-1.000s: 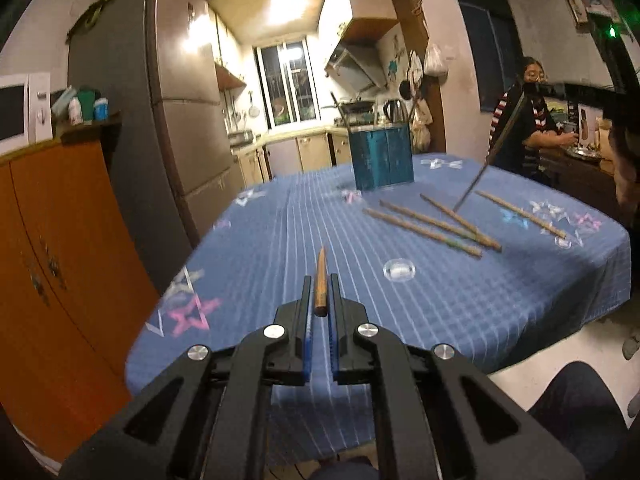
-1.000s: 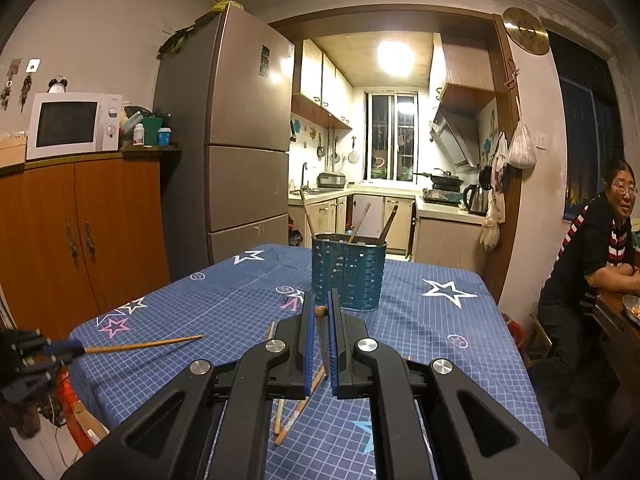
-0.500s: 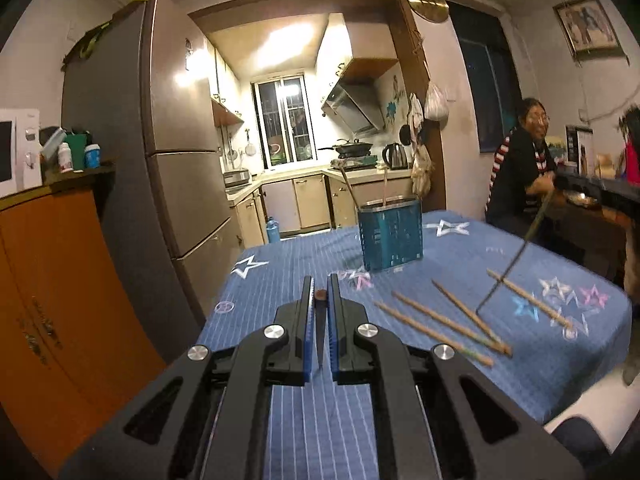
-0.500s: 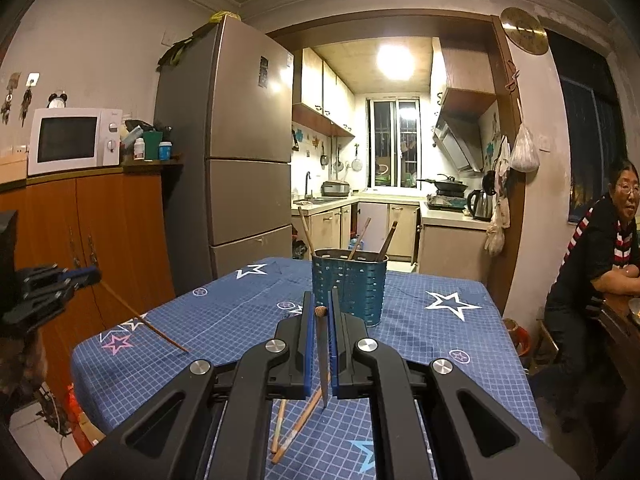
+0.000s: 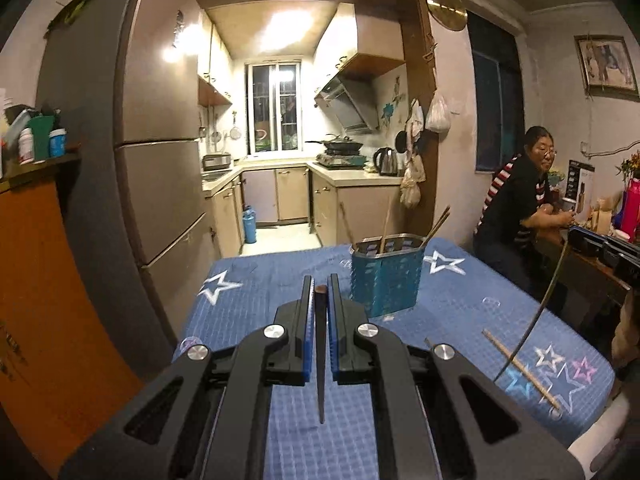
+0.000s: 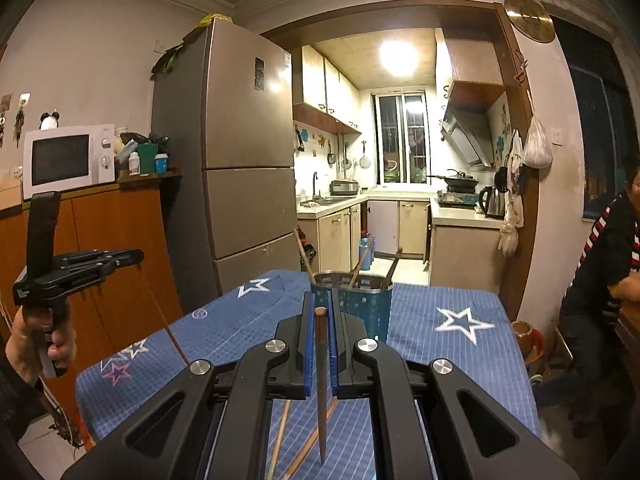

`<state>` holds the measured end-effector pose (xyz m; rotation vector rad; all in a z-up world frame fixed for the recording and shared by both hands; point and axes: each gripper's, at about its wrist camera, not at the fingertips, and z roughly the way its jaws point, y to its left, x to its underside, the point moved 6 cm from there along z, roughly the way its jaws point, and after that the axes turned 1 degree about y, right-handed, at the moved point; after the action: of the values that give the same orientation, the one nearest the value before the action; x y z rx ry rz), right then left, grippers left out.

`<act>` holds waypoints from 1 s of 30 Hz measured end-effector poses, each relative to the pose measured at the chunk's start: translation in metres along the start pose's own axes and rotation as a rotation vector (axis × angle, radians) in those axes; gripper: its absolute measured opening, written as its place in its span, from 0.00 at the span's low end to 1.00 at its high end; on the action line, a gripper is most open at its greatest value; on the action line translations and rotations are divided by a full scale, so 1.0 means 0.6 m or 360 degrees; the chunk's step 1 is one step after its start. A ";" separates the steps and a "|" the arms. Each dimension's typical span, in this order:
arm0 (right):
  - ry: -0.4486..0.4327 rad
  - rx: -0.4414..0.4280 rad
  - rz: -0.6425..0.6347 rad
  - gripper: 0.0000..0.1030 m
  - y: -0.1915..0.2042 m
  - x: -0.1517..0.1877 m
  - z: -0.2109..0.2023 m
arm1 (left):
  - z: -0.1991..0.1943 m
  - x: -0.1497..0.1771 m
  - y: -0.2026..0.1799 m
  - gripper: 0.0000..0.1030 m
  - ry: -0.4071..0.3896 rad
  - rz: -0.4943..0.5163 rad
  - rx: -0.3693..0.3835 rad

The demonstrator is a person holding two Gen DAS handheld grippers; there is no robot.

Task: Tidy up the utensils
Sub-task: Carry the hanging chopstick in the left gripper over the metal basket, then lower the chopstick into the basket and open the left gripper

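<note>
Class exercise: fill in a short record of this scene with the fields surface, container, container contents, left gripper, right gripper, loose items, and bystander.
surface: table with a blue checked cloth printed with stars
container: teal utensil holder, upright near the table's far end
container contents: several chopsticks leaning inside
left gripper: shut on a dark chopstick, tip hanging down
right gripper: shut on a brown chopstick, tip hanging down
loose items: wooden chopsticks lying on the cloth
bystander: seated person in a striped top, at the right

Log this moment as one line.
left gripper: shut on chopstick | right gripper: shut on chopstick | holder: upright on table, chopsticks inside
</note>
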<state>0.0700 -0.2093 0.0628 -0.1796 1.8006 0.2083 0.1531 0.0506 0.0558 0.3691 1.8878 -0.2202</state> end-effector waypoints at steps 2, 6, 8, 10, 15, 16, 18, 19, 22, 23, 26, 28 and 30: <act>-0.0005 -0.0009 0.0008 0.07 -0.008 -0.025 0.016 | 0.015 -0.026 -0.009 0.05 -0.0014 0.0000 0.0024; -0.0033 -0.0020 0.0012 0.07 -0.024 -0.082 0.045 | 0.041 -0.081 -0.028 0.05 -0.0047 -0.0005 0.0077; -0.0047 -0.0027 0.0017 0.07 -0.033 -0.112 0.060 | 0.054 -0.112 -0.041 0.05 -0.0068 -0.0004 0.0102; -0.0057 -0.0029 0.0022 0.07 -0.042 -0.143 0.079 | 0.066 -0.148 -0.054 0.05 -0.0096 -0.0006 0.0137; -0.0089 -0.0024 0.0041 0.07 -0.066 -0.226 0.139 | 0.106 -0.224 -0.087 0.05 -0.0147 0.0007 0.0192; -0.0100 -0.0020 0.0041 0.07 -0.070 -0.245 0.153 | 0.115 -0.240 -0.095 0.05 -0.0159 0.0014 0.0197; -0.0119 -0.0008 0.0039 0.07 -0.078 -0.277 0.184 | 0.133 -0.266 -0.103 0.05 -0.0177 0.0024 0.0189; -0.0124 -0.0002 0.0038 0.07 -0.081 -0.286 0.195 | 0.147 -0.281 -0.108 0.05 -0.0183 0.0016 0.0196; -0.0140 0.0028 0.0019 0.07 -0.090 -0.315 0.237 | 0.182 -0.304 -0.112 0.05 -0.0195 -0.0002 0.0189; -0.0139 0.0039 0.0017 0.07 -0.094 -0.320 0.254 | 0.197 -0.309 -0.113 0.05 -0.0193 -0.0009 0.0193; -0.0123 0.0068 0.0020 0.07 -0.107 -0.323 0.296 | 0.235 -0.312 -0.116 0.05 -0.0175 -0.0009 0.0182; -0.0105 0.0076 0.0045 0.07 -0.118 -0.315 0.321 | 0.262 -0.306 -0.119 0.05 -0.0152 0.0006 0.0159; -0.0081 0.0078 0.0054 0.07 -0.125 -0.299 0.344 | 0.294 -0.290 -0.125 0.05 -0.0118 0.0023 0.0156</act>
<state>0.3245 -0.2313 0.1859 -0.1082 1.7572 0.1912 0.3352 -0.1029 0.1571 0.4354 1.8048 -0.3133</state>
